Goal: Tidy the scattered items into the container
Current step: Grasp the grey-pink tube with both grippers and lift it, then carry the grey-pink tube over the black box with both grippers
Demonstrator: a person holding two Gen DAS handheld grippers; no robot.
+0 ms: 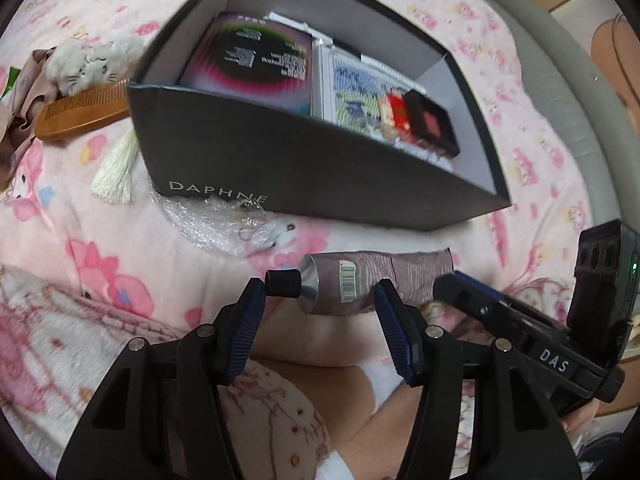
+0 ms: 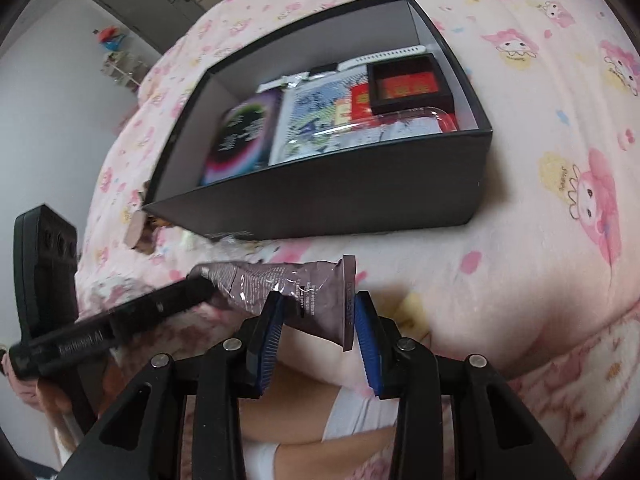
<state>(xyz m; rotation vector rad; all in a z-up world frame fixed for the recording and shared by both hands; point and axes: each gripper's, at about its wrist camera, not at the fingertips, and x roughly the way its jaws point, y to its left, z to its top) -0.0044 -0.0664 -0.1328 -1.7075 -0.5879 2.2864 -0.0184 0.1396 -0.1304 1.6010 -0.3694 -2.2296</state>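
Blue-padded fingers (image 1: pixel 384 300) of the left gripper (image 1: pixel 320 300) are closed around the cap end of a crumpled mauve tube (image 1: pixel 360 280), while the flat crimped end of the tube (image 2: pixel 296 292) is pinched by the right gripper (image 2: pixel 320 312). Held between both, just above the pink printed blanket (image 1: pixel 100 240), the tube is seen near the front wall of the open dark box (image 1: pixel 304 176). A wooden comb (image 1: pixel 84 110) is left lying to the box's left.
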